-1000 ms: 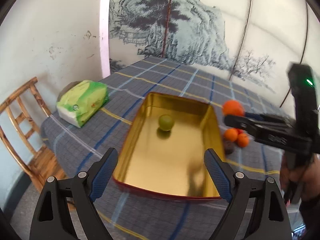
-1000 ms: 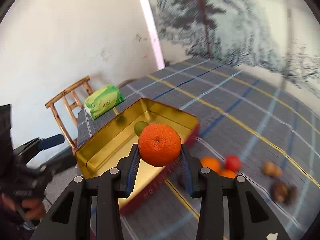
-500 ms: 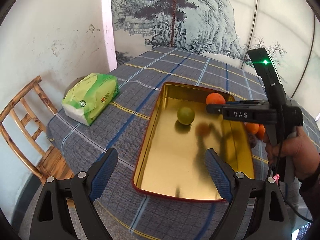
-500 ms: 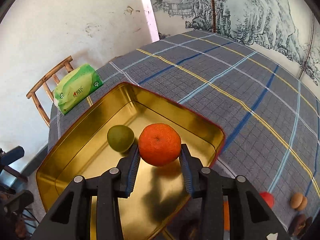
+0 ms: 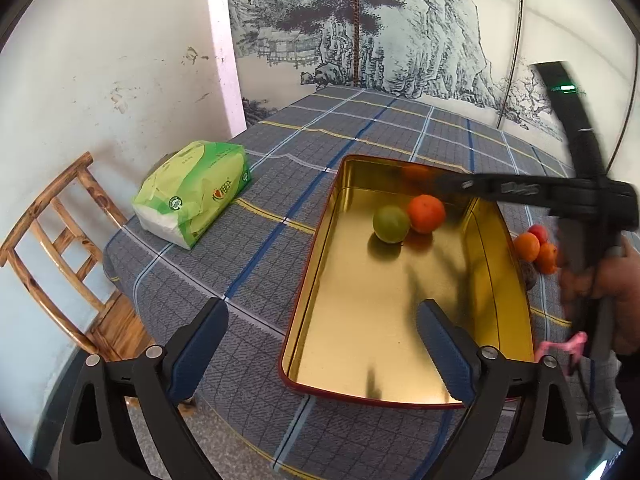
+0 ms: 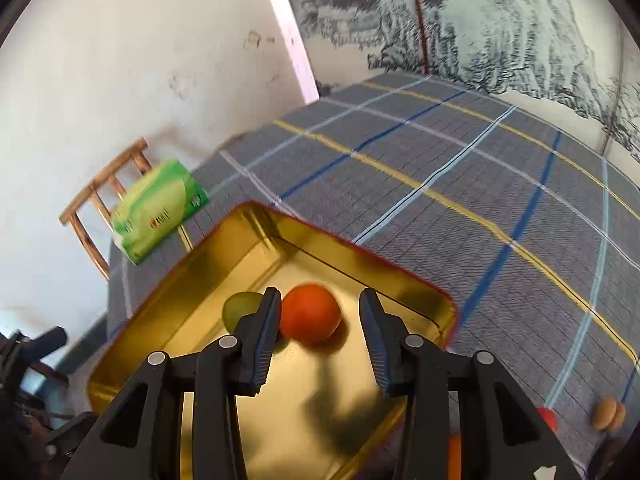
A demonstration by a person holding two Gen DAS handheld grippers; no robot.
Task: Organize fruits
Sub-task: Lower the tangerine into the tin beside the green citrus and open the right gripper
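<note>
A gold tin tray (image 5: 400, 336) (image 6: 192, 288) with a red rim lies on the checked tablecloth. Inside it an orange (image 5: 426, 213) (image 6: 310, 317) rests beside a green fruit (image 5: 391, 224) (image 6: 240, 312). My right gripper (image 6: 318, 336) is open just above and behind the orange, fingers apart from it; it shows in the left wrist view as a dark arm (image 5: 520, 190) reaching over the tray. My left gripper (image 5: 320, 344) is open and empty at the tray's near end.
Two oranges (image 5: 527, 246) and a red fruit (image 5: 538, 233) lie on the cloth right of the tray. Brown nuts (image 6: 608, 414) lie further right. A green tissue pack (image 5: 192, 192) sits at the table's left edge, with a wooden chair (image 5: 60, 248) beyond.
My right gripper carried the orange over the tray, lowered it beside the green fruit and opened. The orange now rests in the tray. My left gripper stayed open.
</note>
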